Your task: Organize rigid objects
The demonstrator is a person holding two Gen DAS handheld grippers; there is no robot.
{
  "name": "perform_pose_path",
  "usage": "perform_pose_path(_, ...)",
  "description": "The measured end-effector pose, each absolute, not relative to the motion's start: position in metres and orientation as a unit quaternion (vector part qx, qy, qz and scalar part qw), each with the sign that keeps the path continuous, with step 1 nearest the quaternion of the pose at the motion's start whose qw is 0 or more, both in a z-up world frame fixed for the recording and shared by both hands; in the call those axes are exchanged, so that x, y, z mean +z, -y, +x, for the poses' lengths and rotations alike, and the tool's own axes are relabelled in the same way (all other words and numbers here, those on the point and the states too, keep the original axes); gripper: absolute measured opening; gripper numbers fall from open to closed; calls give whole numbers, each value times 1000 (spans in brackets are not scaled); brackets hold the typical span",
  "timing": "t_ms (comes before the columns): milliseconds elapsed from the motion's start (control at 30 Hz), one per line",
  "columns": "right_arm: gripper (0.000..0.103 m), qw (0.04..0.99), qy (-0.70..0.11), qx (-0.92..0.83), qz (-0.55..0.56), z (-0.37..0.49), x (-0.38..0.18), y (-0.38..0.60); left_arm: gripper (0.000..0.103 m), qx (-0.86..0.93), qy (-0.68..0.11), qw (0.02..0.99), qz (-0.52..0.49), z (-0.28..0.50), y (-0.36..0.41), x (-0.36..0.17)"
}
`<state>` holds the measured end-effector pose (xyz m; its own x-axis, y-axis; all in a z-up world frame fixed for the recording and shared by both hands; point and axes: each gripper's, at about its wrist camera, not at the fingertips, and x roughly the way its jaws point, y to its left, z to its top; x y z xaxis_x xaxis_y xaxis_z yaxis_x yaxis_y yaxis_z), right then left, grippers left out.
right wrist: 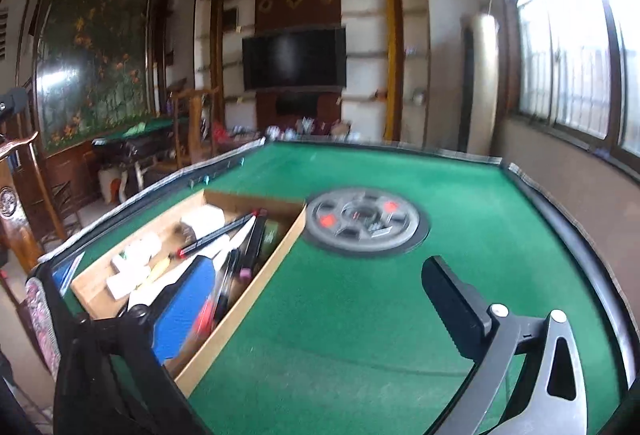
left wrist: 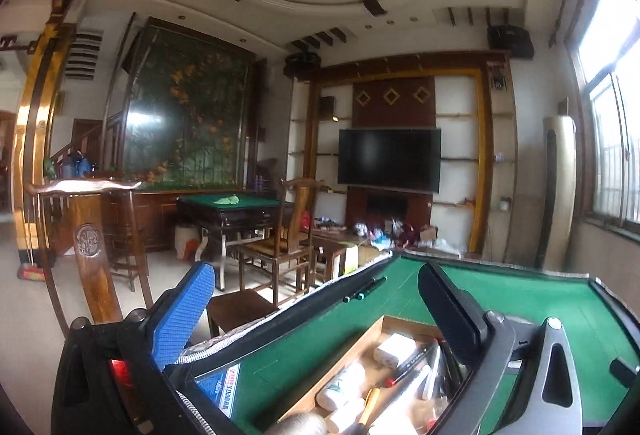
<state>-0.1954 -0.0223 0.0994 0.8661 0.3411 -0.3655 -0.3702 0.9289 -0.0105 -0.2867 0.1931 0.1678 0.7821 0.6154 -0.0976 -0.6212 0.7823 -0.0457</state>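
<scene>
Left hand-held gripper (left wrist: 316, 311): jaws wide, empty.
Right hand-held gripper (right wrist: 316, 299): jaws wide, empty.
Blue card (left wrist: 222, 389) on tabletop (left wrist: 520, 299): print unreadable.
Marker (right wrist: 222, 233) label: blurred.

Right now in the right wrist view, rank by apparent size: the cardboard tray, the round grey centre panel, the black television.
1. Brown cardboard tray, though nearest.
2. Round grey centre panel.
3. Black television, though farthest.
</scene>
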Motion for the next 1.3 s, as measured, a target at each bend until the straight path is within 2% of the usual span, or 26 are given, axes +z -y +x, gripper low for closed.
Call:
perform_pose_path(167,103,962,-200,181,-47,-190,96,21,103,264,-155,948,-84,-248,-212,154)
perform_pose_path(333,103,953,-218,193,-79,-191,86,6,103,319,-223,918,-69,-225,-224,124)
perform_pose_path(800,103,934,-242,229,-129,-197,69,-25,103,311,-284,899,-121,-209,-247,94)
perform_pose_path(1300,103,931,-244,233,-140,-197,64,-31,103,279,-307,900,-137,-206,-248,89)
